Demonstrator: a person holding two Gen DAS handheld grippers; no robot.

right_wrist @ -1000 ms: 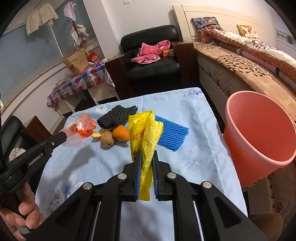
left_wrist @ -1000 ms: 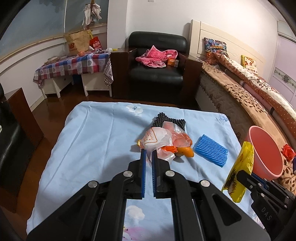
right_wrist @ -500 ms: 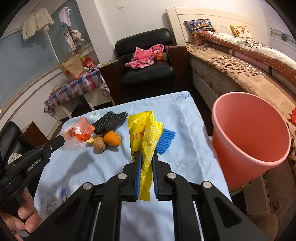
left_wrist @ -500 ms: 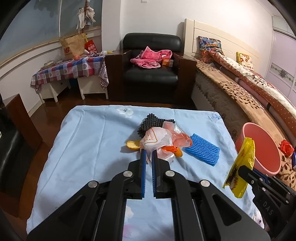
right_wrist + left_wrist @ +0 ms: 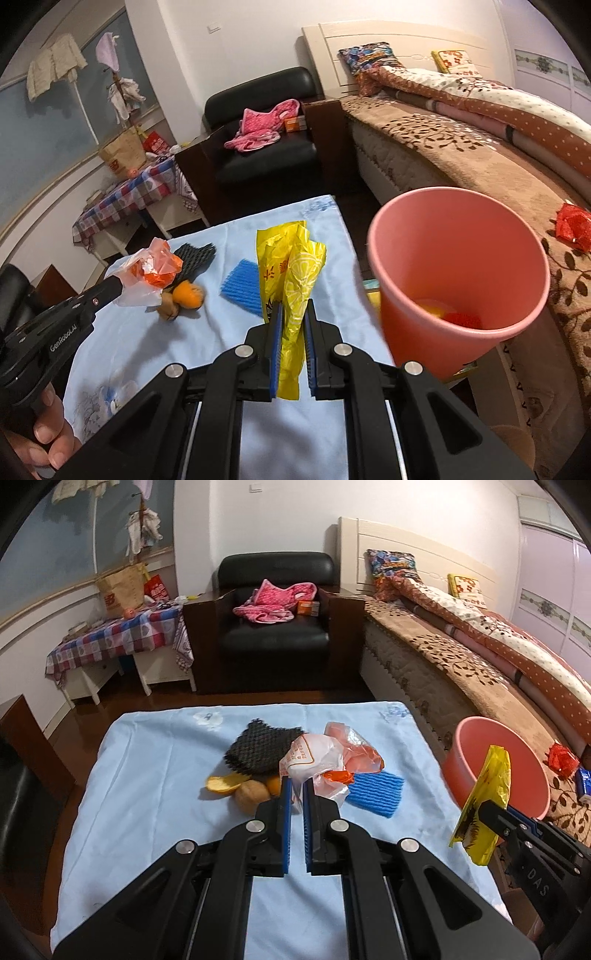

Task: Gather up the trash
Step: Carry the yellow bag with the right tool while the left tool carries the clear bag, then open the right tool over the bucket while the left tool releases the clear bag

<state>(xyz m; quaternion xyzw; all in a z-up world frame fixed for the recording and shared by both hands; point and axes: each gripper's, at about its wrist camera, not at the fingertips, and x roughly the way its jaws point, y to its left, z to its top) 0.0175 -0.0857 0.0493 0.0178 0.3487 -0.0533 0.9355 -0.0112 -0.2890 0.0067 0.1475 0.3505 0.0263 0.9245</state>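
Our right hand-held gripper (image 5: 291,325) pinches a yellow wrapper (image 5: 291,266) at frame centre, just left of the pink bucket (image 5: 458,332), which already holds scraps. Our left hand-held gripper (image 5: 297,790) pinches a crumpled clear-and-orange plastic bag (image 5: 321,760) over the blue-clothed surface (image 5: 147,782), where a blue foam net (image 5: 375,792), black mesh (image 5: 258,749), walnut (image 5: 253,796) and orange peel (image 5: 221,784) lie mid-frame.

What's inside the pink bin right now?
Looking down into the pink bin from the right wrist view, a yellowish piece and a red crumpled piece lie at the bottom. The near wall hides the rest of the floor.
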